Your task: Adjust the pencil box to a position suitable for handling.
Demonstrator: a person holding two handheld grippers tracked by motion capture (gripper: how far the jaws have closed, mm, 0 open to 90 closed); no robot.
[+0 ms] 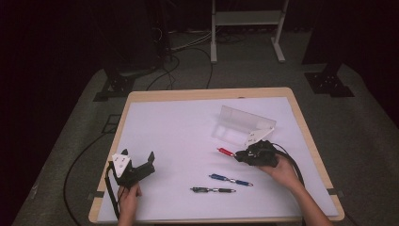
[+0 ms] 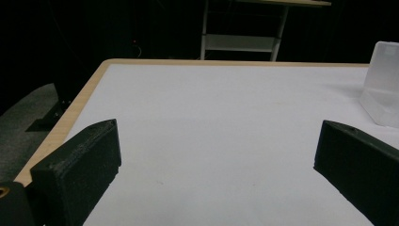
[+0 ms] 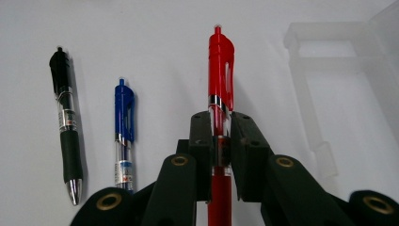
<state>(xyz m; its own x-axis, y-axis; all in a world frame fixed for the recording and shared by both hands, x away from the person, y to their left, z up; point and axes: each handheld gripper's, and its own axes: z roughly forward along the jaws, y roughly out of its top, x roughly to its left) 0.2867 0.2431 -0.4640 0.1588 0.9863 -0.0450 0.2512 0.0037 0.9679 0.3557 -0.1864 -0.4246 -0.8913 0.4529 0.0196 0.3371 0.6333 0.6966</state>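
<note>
1. In the high view, a white-topped table (image 1: pixel 188 136) holds three pens and a clear plastic case (image 1: pixel 242 125), which lies open towards the far right.
2. The right gripper (image 1: pixel 240 155), held in the person's right hand (image 1: pixel 282 172), lies low on the table just in front of the case. Its jaws are closed on the red pen (image 1: pixel 226 151), whose free end sticks out to the left.
3. The right gripper view gives the grip in detail: the two black jaws pinch the red pen (image 3: pixel 220 94) at its clear barrel just below the silver ring, clip end pointing away. The blue pen (image 3: pixel 124 132) and black pen (image 3: pixel 67 125) lie side by side to its left, and the clear plastic case (image 3: pixel 339 94) sits to its right.
4. From above, the blue pen (image 1: pixel 229 179) and black pen (image 1: pixel 212 190) lie apart from both grippers, near the front edge.
5. The left gripper (image 1: pixel 139 162), in the left hand (image 1: pixel 128 195), sits at the front left with jaws spread wide, holding nothing.
6. The left gripper view shows bare white table (image 2: pixel 211 117) between its jaws and a corner of the case (image 2: pixel 383 84) at far right.
</note>
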